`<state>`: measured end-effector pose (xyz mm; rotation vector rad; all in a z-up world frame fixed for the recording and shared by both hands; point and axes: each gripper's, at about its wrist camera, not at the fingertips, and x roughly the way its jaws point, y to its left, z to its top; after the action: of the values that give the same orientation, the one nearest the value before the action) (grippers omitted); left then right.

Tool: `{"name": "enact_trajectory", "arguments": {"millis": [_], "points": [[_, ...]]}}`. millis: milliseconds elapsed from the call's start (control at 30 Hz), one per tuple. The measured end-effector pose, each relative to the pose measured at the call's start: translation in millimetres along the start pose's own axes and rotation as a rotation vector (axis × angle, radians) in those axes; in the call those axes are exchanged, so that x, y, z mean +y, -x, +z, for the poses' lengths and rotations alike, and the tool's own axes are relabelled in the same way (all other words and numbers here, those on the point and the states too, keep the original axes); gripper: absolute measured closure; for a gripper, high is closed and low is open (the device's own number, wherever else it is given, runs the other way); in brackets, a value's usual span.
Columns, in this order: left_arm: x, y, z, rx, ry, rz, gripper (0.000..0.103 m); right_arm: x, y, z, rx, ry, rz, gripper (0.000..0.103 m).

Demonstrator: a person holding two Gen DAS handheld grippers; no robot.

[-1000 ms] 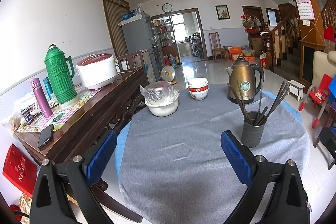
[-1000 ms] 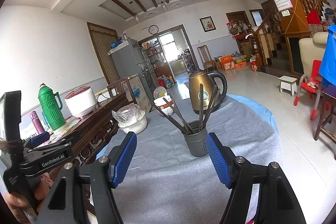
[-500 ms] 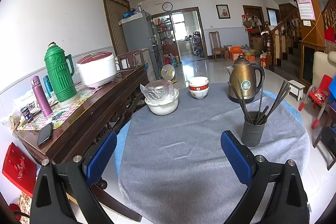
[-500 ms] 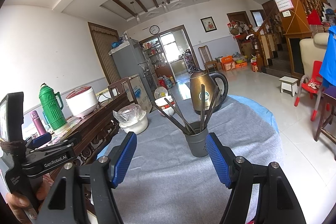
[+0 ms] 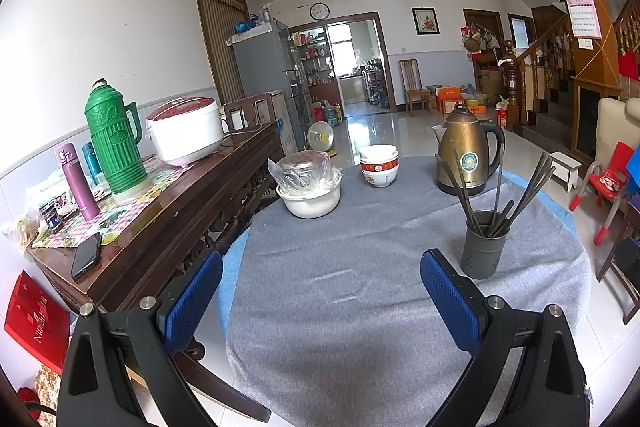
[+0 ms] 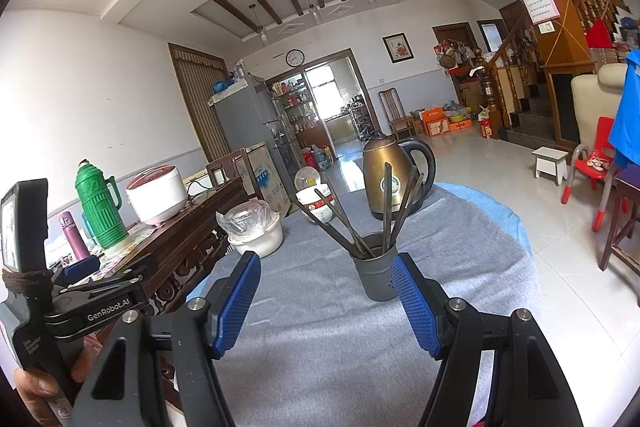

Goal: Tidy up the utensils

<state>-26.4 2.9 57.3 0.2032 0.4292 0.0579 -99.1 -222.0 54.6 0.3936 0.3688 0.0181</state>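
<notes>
Nothing on the table has shifted since the earlier frames; both grippers hold position. Left gripper: jaws wide apart, empty. Right gripper: jaws wide apart, empty, facing the holder. Grey utensil holder, dark chopsticks upright inside: near the table's right edge, before the kettle.
</notes>
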Motion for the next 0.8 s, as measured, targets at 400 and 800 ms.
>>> {"name": "enact_trajectory", "arguments": {"millis": [400,800], "points": [[1,-1,0,0.001,0.000,0.005,0.004,3,0,7,-0.006,-0.001,-0.004,0.031],[2,-3,0,0.007,0.002,0.005,0.004,0,-5,10,-0.002,0.000,-0.019,0.031]]}}
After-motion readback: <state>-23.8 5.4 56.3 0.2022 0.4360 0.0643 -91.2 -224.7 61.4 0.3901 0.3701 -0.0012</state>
